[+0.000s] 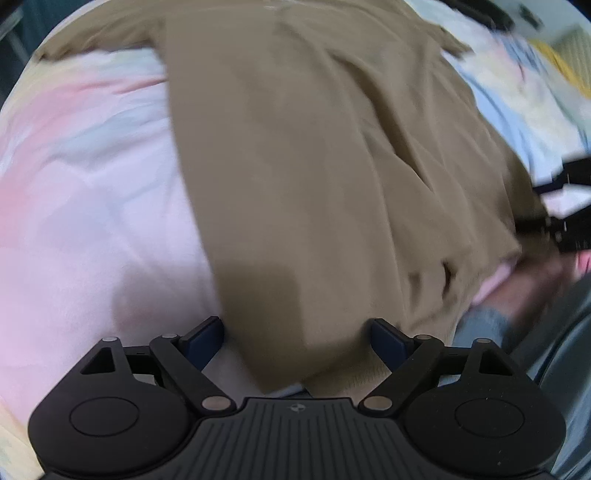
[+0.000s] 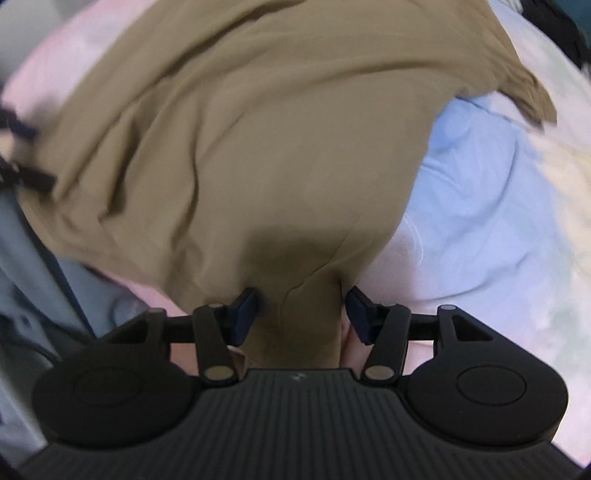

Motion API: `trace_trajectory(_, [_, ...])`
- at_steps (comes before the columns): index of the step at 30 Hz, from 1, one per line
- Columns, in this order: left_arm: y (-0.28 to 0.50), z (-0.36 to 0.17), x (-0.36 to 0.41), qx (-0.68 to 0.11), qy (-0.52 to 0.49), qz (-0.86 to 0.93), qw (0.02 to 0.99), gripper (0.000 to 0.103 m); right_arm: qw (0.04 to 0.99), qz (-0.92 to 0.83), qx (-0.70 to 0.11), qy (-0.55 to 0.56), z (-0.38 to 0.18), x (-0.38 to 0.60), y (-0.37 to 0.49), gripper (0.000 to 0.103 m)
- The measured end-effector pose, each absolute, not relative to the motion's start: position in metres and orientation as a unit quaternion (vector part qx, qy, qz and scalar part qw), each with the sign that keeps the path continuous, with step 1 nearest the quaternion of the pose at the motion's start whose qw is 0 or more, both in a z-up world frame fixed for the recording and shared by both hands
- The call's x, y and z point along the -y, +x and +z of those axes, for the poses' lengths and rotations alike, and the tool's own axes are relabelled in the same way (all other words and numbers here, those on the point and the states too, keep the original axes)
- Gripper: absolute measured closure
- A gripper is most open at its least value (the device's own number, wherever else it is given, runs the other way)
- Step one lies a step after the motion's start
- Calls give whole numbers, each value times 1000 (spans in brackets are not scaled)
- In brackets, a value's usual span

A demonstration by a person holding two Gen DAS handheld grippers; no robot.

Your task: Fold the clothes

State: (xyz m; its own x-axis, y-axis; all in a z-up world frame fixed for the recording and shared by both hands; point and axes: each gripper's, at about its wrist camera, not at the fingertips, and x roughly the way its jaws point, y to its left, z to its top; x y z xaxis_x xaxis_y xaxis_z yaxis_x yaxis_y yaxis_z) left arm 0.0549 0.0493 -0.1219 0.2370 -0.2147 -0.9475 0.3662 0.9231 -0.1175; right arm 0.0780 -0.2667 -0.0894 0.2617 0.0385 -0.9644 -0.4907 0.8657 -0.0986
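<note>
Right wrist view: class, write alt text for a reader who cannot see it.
A tan garment lies rumpled on a pastel pink and blue bedspread, a bunched fold of it running between the open fingers of the right gripper. The picture is blurred.

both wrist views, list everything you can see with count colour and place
tan garment: one, tan-brown, spread across the bedding, its near edge running between both grippers' fingers
bedding: one, pastel pink, white and pale blue, under the garment
yellow fabric: one, yellow, far upper right in the left wrist view, blurred
dark object: one, black, top edge beyond the bedding, too blurred to name
grey-blue sleeve: one, on the person's arm, lower right in the left wrist view
left gripper: one, black with blue pads, jaws apart around the garment edge
right gripper: one, black with blue pads, jaws apart around a bunched fold
</note>
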Motion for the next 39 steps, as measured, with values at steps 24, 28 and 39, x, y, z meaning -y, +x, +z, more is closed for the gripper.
trace_trajectory(24, [39,-73,-53,-570,92,-173,798,92,732,256,-535,-336,-72,228,18,98])
trace_trajectory(28, [42,-81,-57,-575,90,-168,796,91,754,248,-535,-288,-63,241,20,96])
trace_trajectory(39, [40,-38,-70,-503,73,-163,846,29,858,211,-469,-16,-9,327,63,46])
